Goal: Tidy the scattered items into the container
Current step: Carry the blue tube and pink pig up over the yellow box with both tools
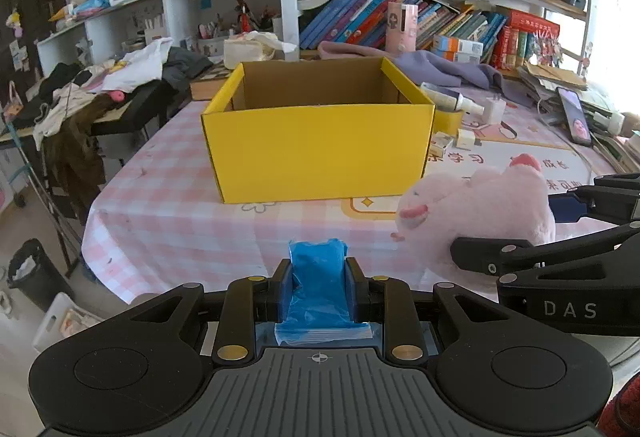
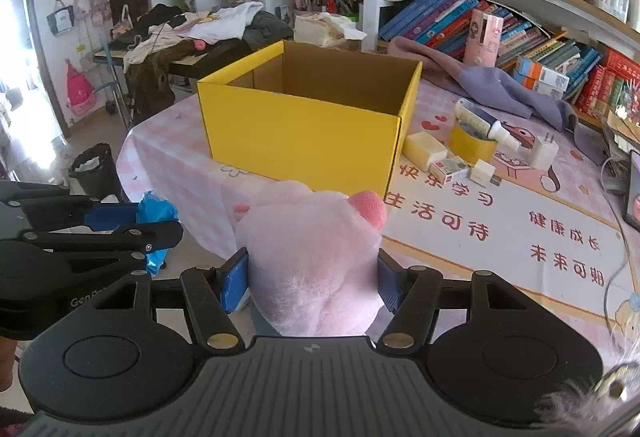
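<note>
An open yellow cardboard box stands on the pink checked tablecloth, straight ahead in the left wrist view; it also shows in the right wrist view. My left gripper is shut on a blue plastic packet, held above the table's near edge. My right gripper is shut on a pink plush toy, held in front of the box. The plush and the right gripper show at the right of the left wrist view. The blue packet shows at the left of the right wrist view.
Right of the box lie a yellow tape roll, a white bottle, small boxes and a white charger. A purple cloth and bookshelves stand behind. A phone leans at far right. A black bin stands on the floor.
</note>
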{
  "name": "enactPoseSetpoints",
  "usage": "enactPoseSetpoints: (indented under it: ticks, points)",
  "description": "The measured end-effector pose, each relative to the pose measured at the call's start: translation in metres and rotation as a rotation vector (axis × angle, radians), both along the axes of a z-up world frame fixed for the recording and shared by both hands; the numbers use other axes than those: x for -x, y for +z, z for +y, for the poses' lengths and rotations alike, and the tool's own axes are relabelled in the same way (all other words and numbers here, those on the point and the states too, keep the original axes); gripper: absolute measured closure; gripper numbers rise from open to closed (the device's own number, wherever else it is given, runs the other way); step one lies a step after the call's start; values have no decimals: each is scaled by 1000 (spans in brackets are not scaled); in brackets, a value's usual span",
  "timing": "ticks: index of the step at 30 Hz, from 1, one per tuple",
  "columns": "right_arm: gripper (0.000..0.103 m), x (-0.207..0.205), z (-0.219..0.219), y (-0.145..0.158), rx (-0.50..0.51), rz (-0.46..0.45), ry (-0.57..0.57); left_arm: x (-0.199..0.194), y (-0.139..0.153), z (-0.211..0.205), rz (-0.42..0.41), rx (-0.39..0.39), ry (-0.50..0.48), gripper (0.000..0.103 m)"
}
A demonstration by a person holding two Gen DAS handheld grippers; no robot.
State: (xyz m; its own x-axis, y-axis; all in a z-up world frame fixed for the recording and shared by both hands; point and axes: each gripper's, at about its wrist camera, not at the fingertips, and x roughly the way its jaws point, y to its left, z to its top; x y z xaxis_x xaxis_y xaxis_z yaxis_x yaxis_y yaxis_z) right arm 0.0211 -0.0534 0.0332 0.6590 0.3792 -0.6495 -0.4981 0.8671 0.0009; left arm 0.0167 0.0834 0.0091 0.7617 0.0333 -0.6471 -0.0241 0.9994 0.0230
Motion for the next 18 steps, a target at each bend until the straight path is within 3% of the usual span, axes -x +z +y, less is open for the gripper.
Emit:
enactPoseSetpoints:
  ticks: [9, 18]
  points:
    - [42, -7, 3, 4, -3, -28, 34, -5, 2, -1, -22, -1, 3, 78]
    - [42, -27, 13, 22, -32, -152, 93, -25, 18, 4, -95, -49, 16, 79]
